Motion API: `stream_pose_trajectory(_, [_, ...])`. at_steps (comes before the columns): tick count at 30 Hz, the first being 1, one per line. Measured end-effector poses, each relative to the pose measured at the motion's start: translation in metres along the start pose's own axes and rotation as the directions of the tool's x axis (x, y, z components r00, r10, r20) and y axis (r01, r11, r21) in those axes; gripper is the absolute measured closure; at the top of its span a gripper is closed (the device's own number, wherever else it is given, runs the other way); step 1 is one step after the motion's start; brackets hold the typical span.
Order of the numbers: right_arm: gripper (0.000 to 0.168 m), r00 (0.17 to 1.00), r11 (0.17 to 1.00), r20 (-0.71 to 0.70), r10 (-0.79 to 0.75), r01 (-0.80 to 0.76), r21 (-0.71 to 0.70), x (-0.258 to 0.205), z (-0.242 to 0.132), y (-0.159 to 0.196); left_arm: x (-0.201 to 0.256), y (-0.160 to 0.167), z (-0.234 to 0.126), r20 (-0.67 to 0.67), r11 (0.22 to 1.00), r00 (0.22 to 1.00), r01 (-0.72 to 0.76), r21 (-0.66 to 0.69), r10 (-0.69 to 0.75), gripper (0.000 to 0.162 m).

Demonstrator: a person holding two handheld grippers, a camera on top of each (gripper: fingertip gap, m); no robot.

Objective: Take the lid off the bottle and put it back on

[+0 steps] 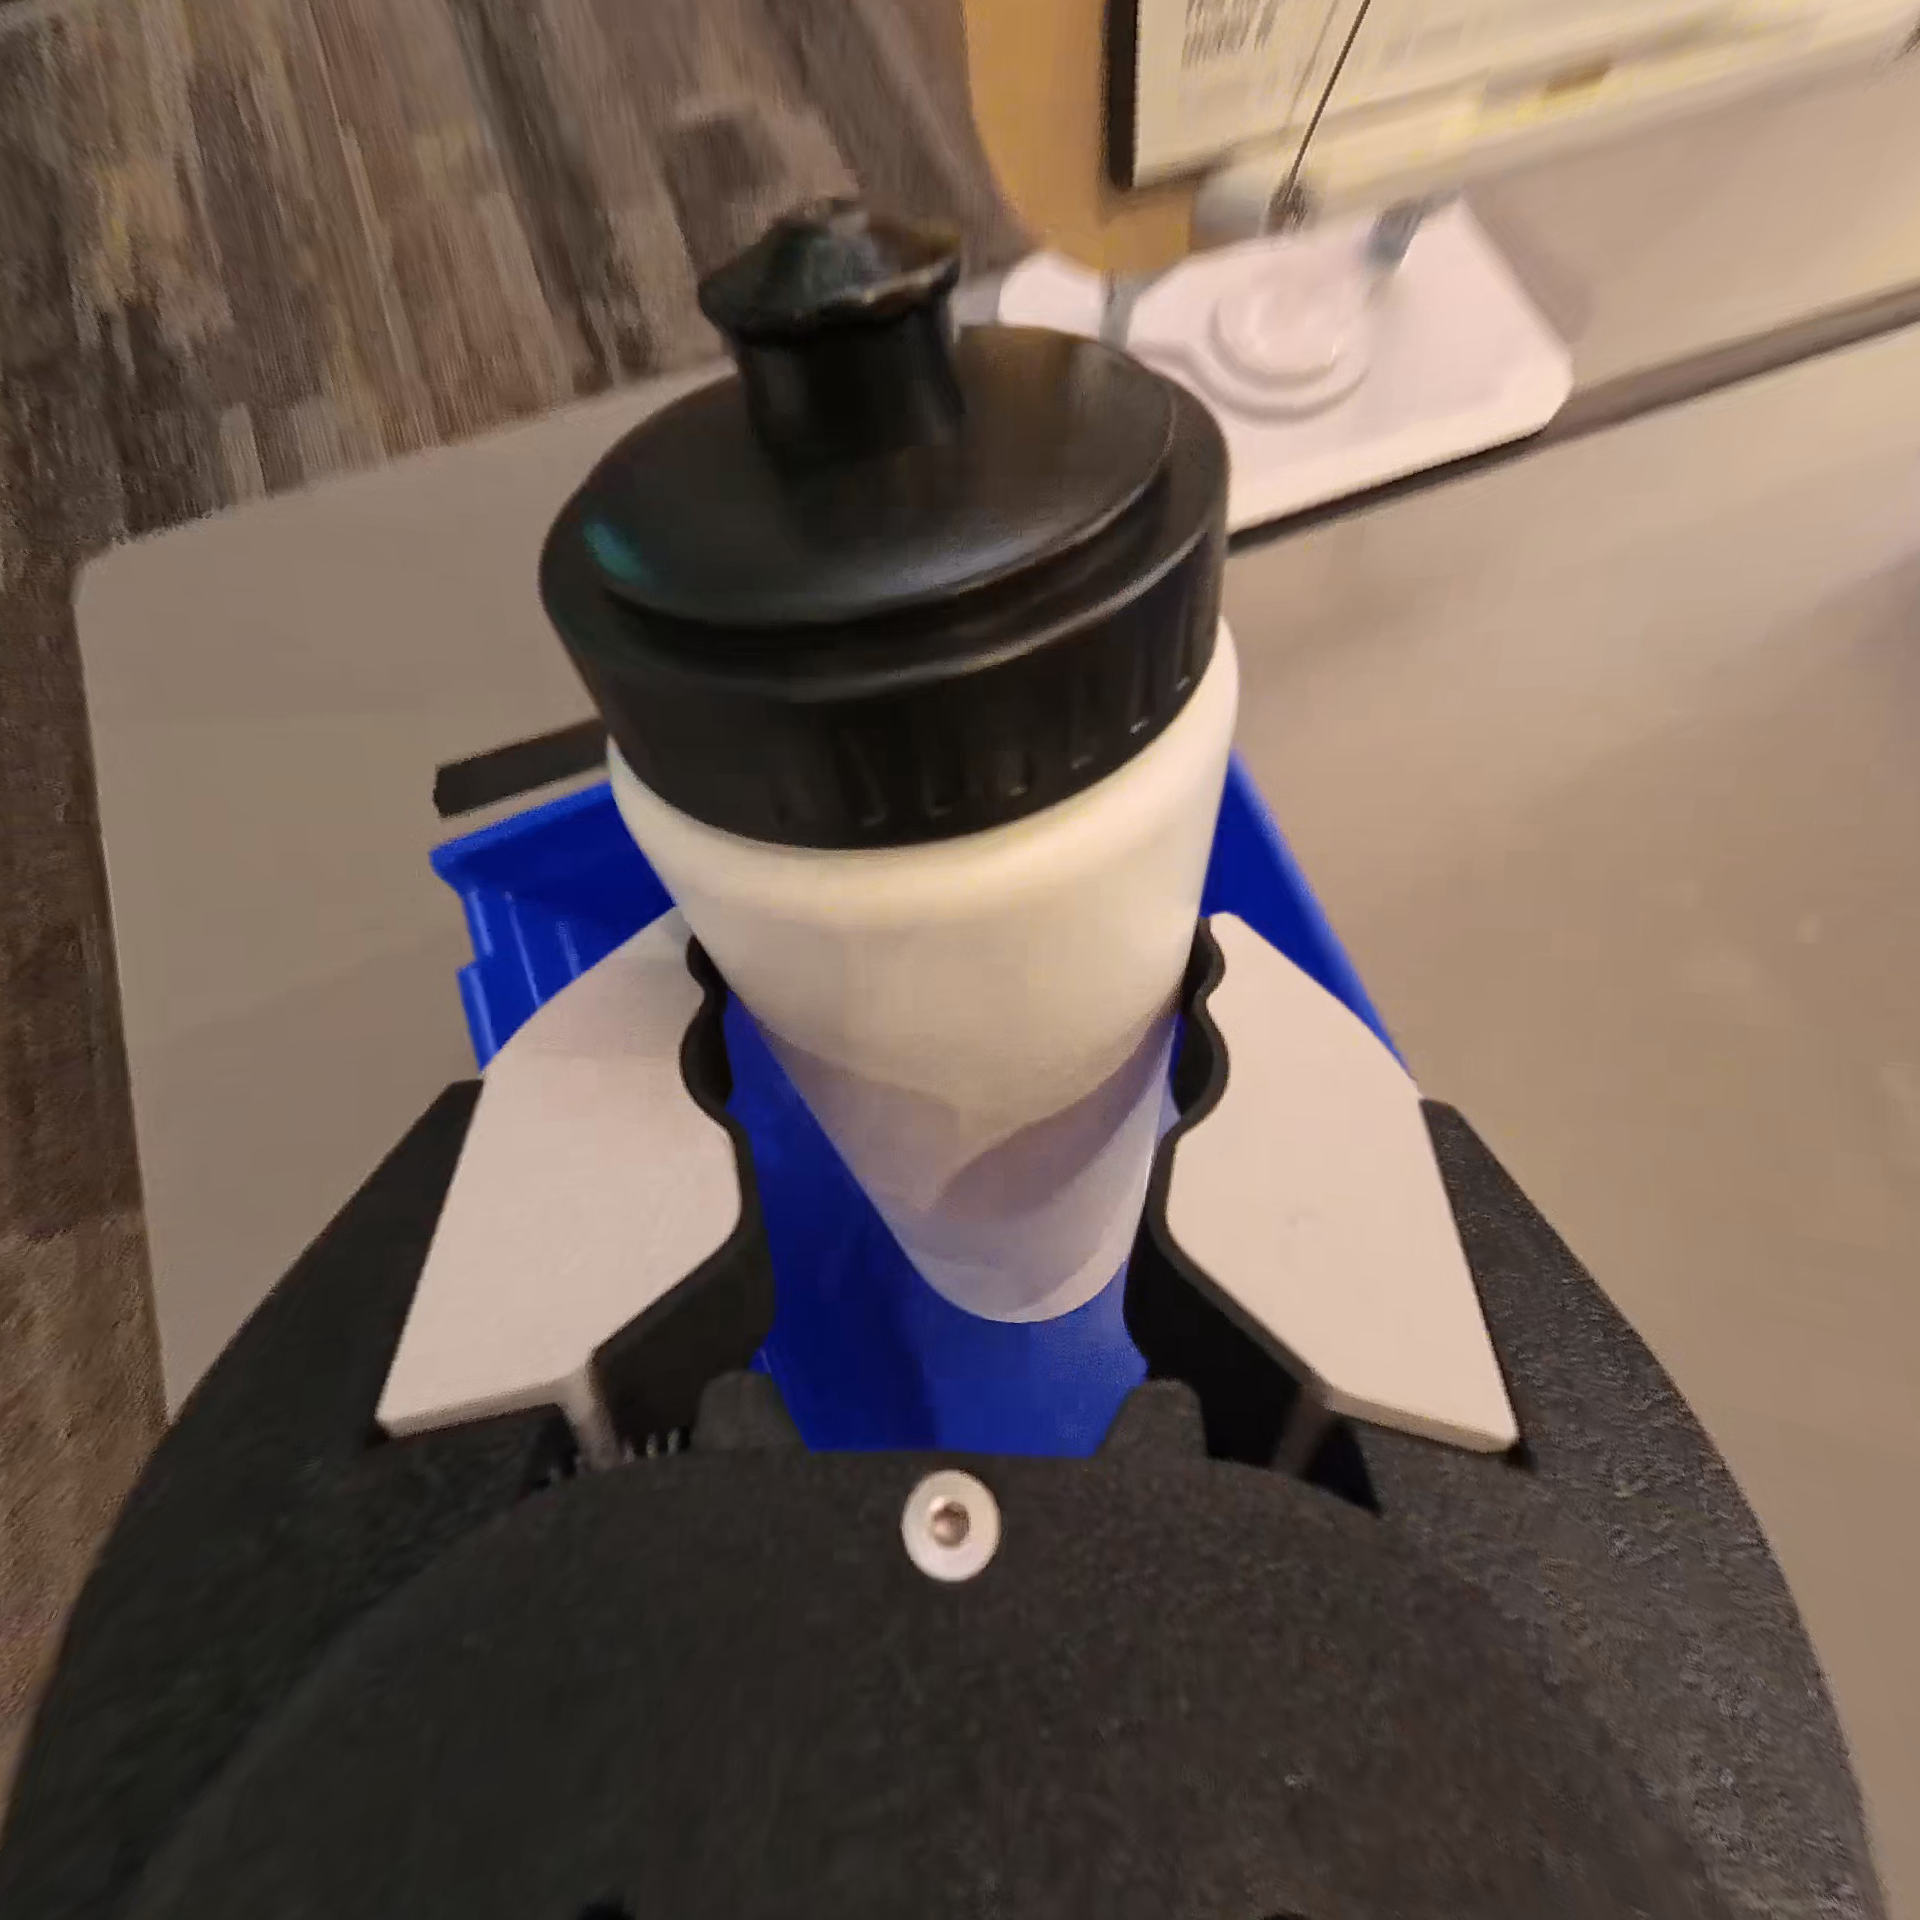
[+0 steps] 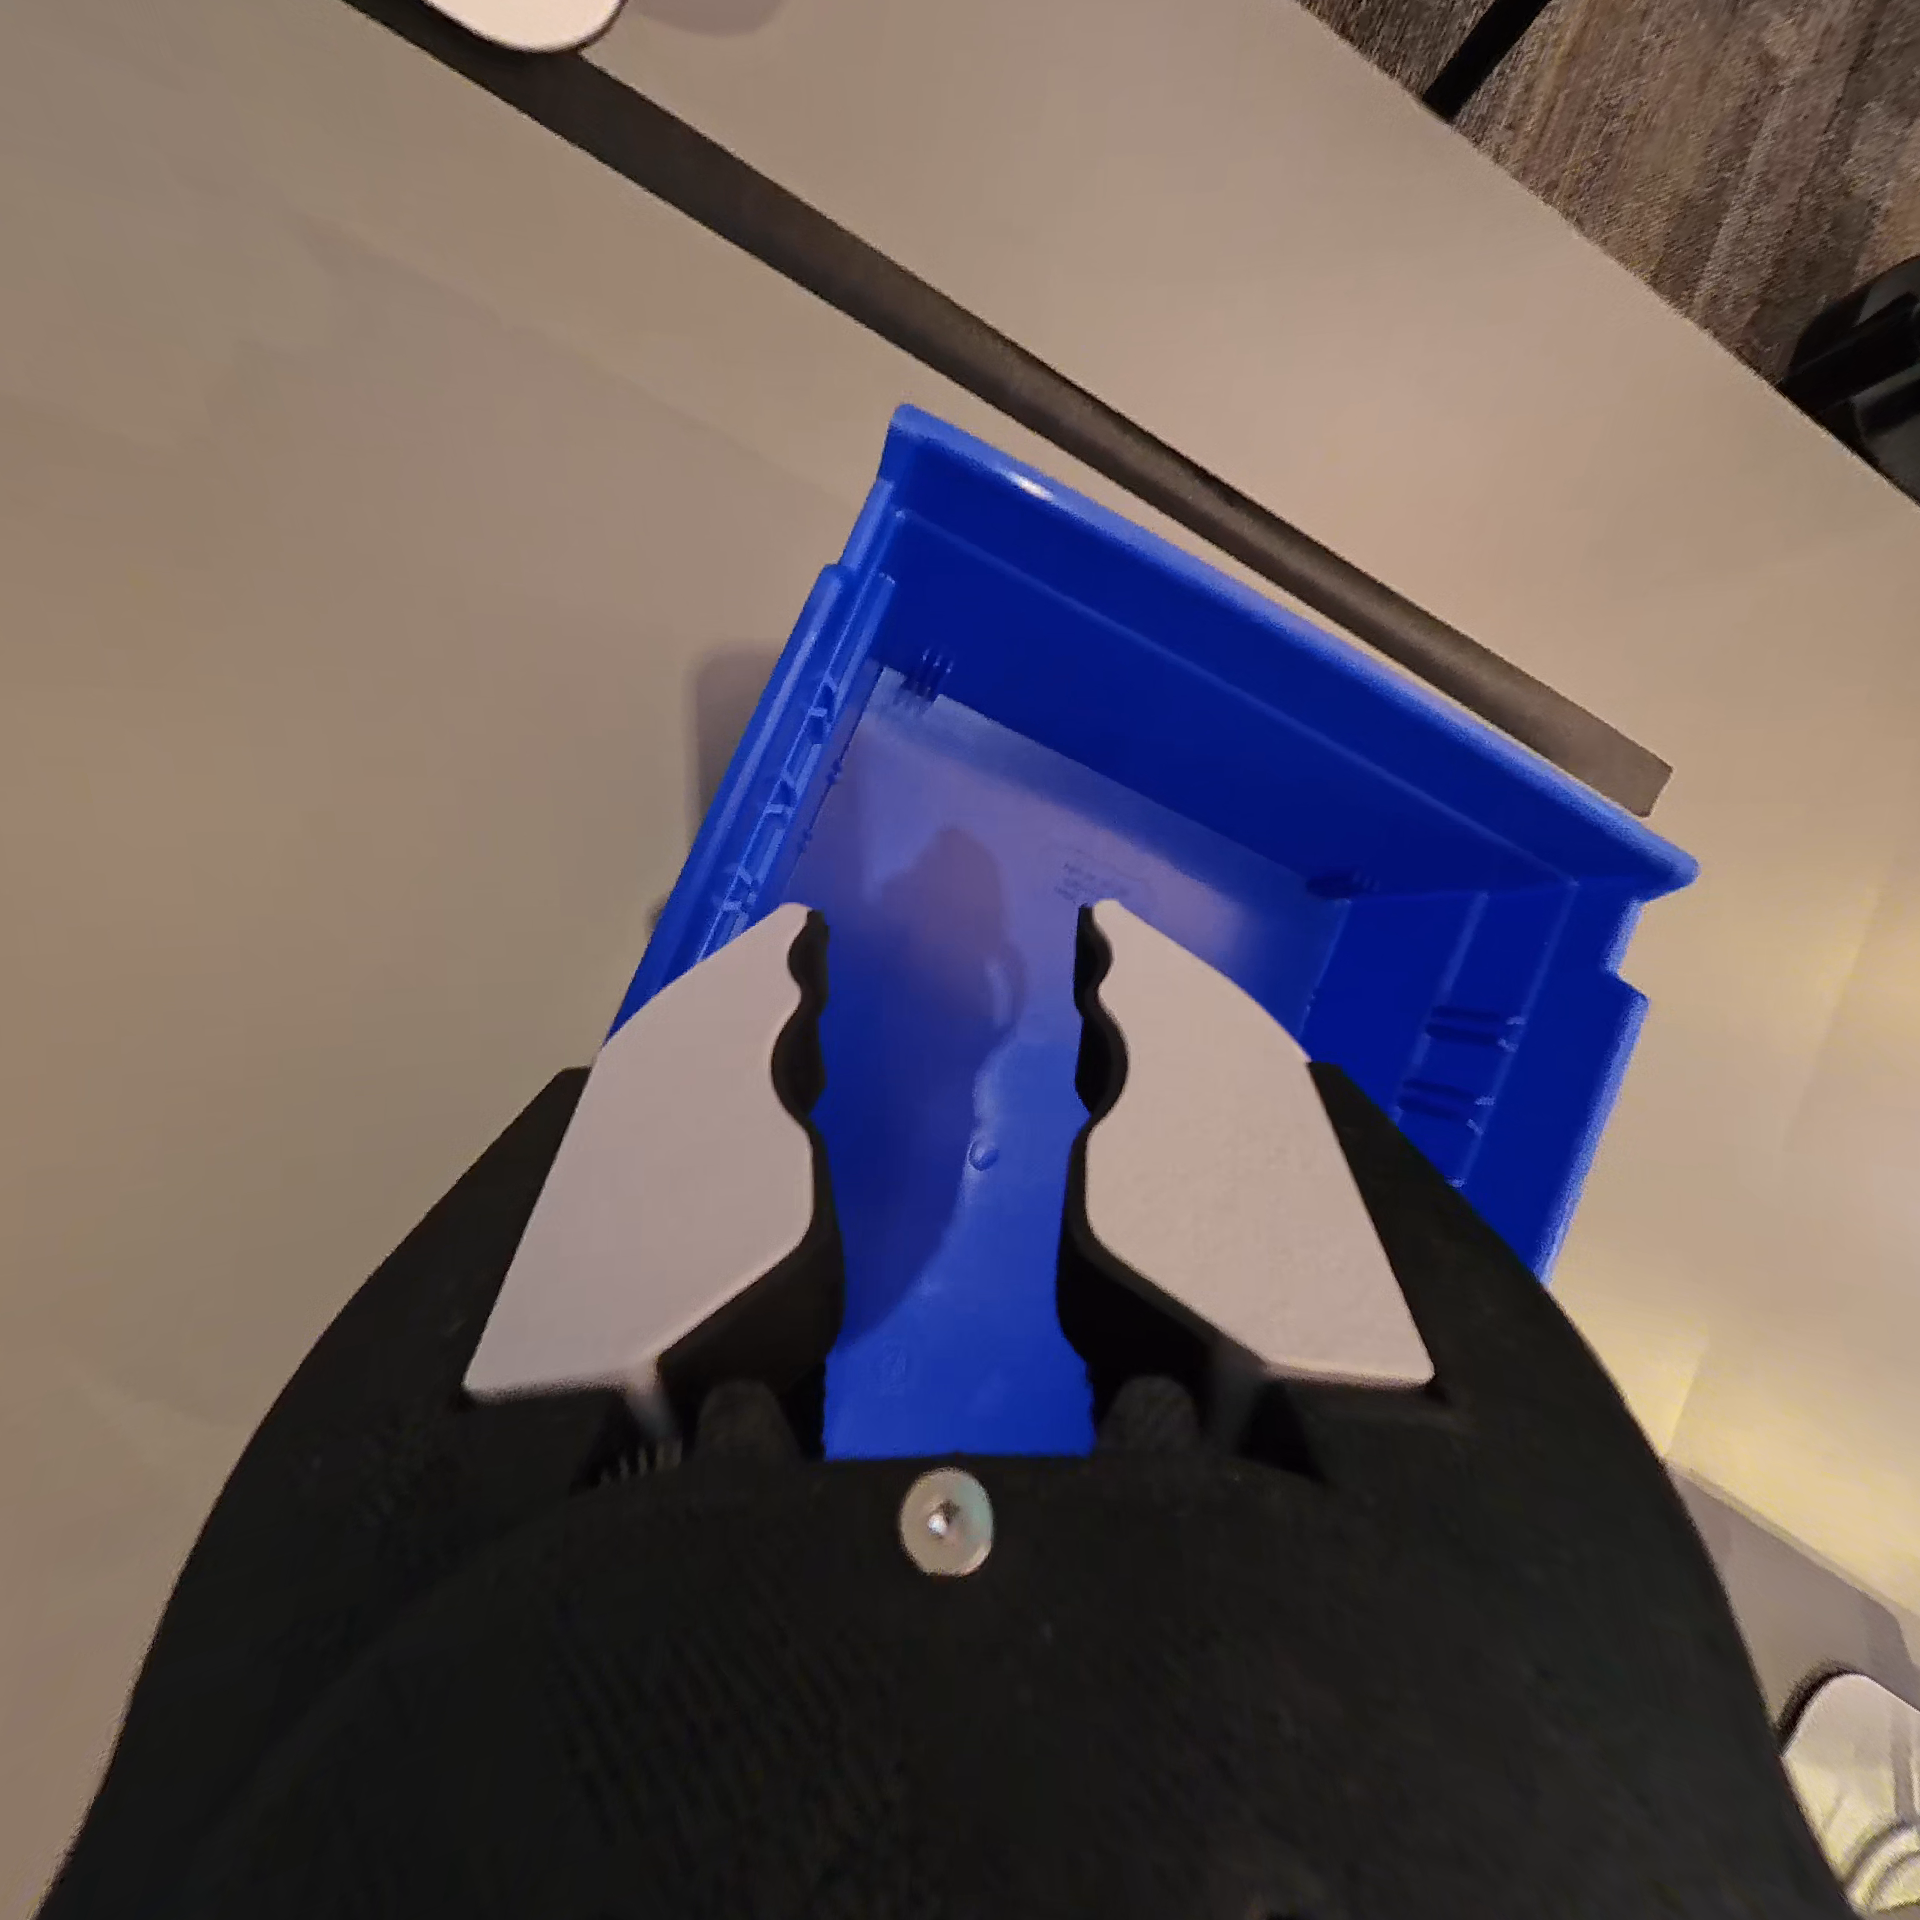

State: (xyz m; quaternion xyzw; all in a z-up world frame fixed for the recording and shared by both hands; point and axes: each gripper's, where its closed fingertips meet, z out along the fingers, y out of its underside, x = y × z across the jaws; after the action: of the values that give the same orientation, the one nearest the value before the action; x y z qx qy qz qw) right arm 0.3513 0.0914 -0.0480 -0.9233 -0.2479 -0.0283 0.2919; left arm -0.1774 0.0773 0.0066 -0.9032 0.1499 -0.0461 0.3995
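So the biggest thing here is the pale grey flat tabletop (image 2: 312, 520), and everything sits relative to the bright blue open-topped plastic bin (image 2: 1247, 748) on it. A dark strip (image 2: 1143, 436) runs along the table just behind the bin, and a white moulded tray-like base (image 1: 1351, 353) sits well beyond it.

The white squeezable plastic bottle (image 1: 935, 997) is held up above the bin, tilted a bit, with the bin floor showing underneath it. The left gripper (image 1: 945, 966) is clamped around the bottle's lower body, both fingers touching its sides. The black ribbed screw-on lid with a pull spout (image 1: 883, 582) looks fully seated on the neck, so I'd say the unscrewing hasn't started.

The right gripper (image 2: 945, 914) is hovering over the bin, pointing down into it, fingers spread apart with nothing between them. The bin looks empty from that view.

How I'd do this step: bring the free gripper up to the lid and pinch the ribbed skirt, not the skinny spout, since the ribs give grip for twisting. Keep the holding gripper firm but not crushing, because that soft wall will probably buckle. Line the twist up with the bottle's tilted axis, or the threads could bind.
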Motion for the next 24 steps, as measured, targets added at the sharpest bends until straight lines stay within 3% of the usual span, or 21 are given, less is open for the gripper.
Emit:
stream_pose_trajectory(5, [0.121, 1.0, 0.998, -0.024, -0.008, 0.01, 0.059, 0.003, -0.008, -0.009, 0.002, -0.039, -0.031, -0.002, 0.964, 1.0, -0.013, 0.265, 0.014, 0.077])
stream_pose_trajectory(9, [0.124, 0.998, 0.99, -0.061, -0.015, 0.023, 0.141, 0.007, -0.021, -0.021, 0.011, -0.052, -0.047, 0.003, 0.936, 0.999, -0.036, 0.35, 0.037, 0.077])
stream_pose_trajectory(17, [0.124, 0.987, 0.878, -0.163, 0.005, 0.073, 0.472, 0.003, -0.087, -0.067, 0.089, -0.072, -0.077, -0.271, 0.89, 0.952, -0.006, 0.456, 0.145, 0.078])
stream_pose_trajectory(19, [0.124, 0.995, 0.842, -0.095, -0.023, 0.071, 0.535, -0.016, -0.1, -0.075, 0.114, -0.073, -0.082, -0.344, 0.884, 0.921, 0.0, 0.468, 0.182, 0.078])
stream_pose_trajectory(21, [0.123, 0.994, 0.802, 0.067, -0.084, 0.028, 0.597, -0.05, -0.11, -0.084, 0.142, -0.073, -0.085, -0.426, 0.882, 0.877, 0.007, 0.471, 0.22, 0.078])
stream_pose_trajectory(24, [0.111, 0.892, 0.732, 0.388, -0.23, -0.104, 0.673, -0.116, -0.132, -0.095, 0.186, -0.066, -0.083, -0.547, 0.895, 0.792, 0.002, 0.446, 0.271, 0.079])
